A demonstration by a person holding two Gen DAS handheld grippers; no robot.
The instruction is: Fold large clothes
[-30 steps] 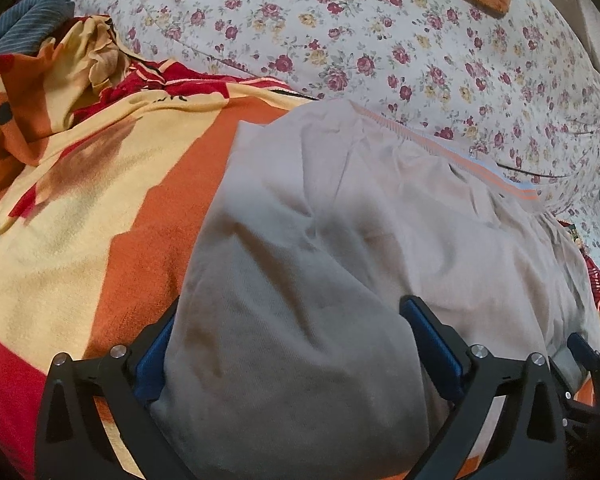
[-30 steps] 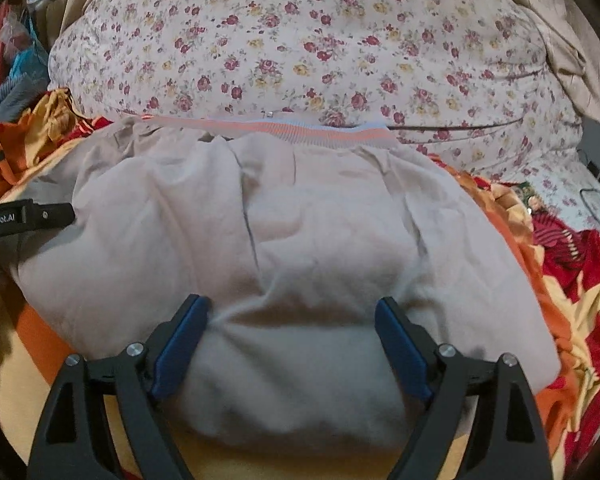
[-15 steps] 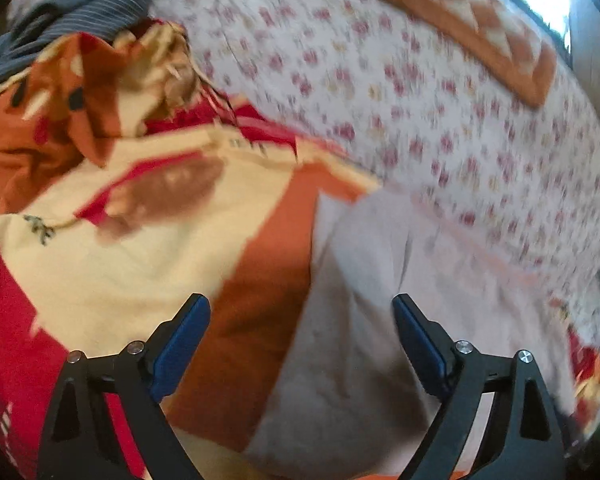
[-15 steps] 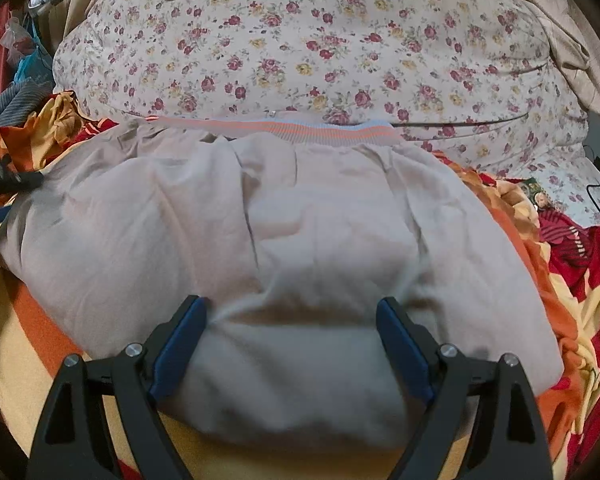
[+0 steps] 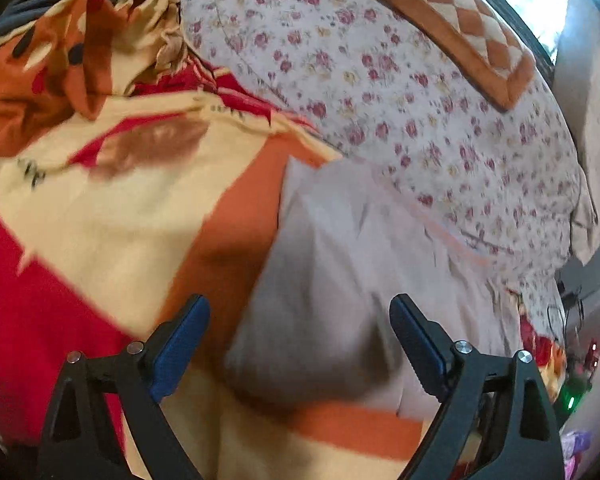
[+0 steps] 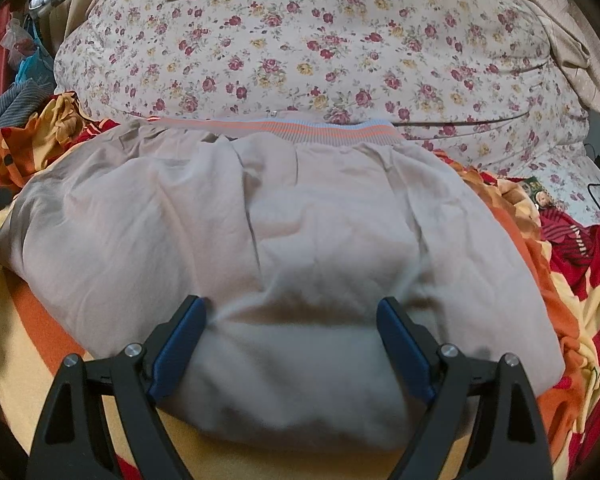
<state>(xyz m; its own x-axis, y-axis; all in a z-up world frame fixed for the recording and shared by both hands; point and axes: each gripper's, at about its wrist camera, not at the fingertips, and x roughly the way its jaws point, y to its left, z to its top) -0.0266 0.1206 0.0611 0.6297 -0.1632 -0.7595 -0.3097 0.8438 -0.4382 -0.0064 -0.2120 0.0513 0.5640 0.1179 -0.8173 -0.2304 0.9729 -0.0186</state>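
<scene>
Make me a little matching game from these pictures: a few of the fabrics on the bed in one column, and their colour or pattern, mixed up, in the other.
Things:
1. folded garment
2. blanket under the garment
3. quilt behind the garment
4. small mat on top of the quilt

Looks:
A. white with small red and yellow flowers
B. plain pale beige with an orange-striped ribbed band
C. orange border around a diamond check
D. big patches of red, orange and cream

Pairs: 1-B, 2-D, 3-A, 4-C
</scene>
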